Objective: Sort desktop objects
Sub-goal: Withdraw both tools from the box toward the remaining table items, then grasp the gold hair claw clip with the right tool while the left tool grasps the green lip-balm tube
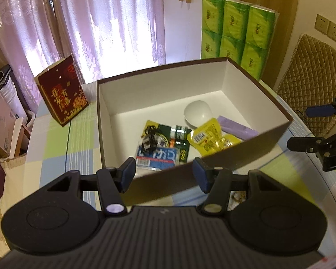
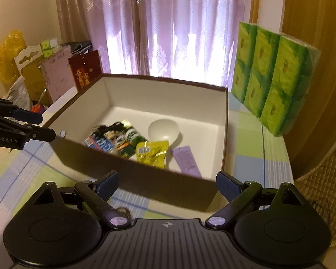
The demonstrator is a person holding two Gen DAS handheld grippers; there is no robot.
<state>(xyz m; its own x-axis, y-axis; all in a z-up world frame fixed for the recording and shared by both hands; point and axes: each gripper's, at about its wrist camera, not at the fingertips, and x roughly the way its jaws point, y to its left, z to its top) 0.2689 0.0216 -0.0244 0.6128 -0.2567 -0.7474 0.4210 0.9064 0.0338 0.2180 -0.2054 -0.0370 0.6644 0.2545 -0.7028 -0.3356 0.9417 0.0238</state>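
Both the left gripper (image 1: 163,172) and right gripper (image 2: 166,183) hover empty, jaws apart, at the table's near edge. The light, crinkly yellow snack packet (image 1: 209,139) sits mid-box; pinch its sealed edge.

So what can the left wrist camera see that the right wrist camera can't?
Only the left wrist view shows the wall sockets and the quilted chair back. Only the right wrist view shows the yellow bag and the pink card among the clutter. Both show the open box holding a white bowl, a yellow packet and a purple tube, plus the green tissue packs.
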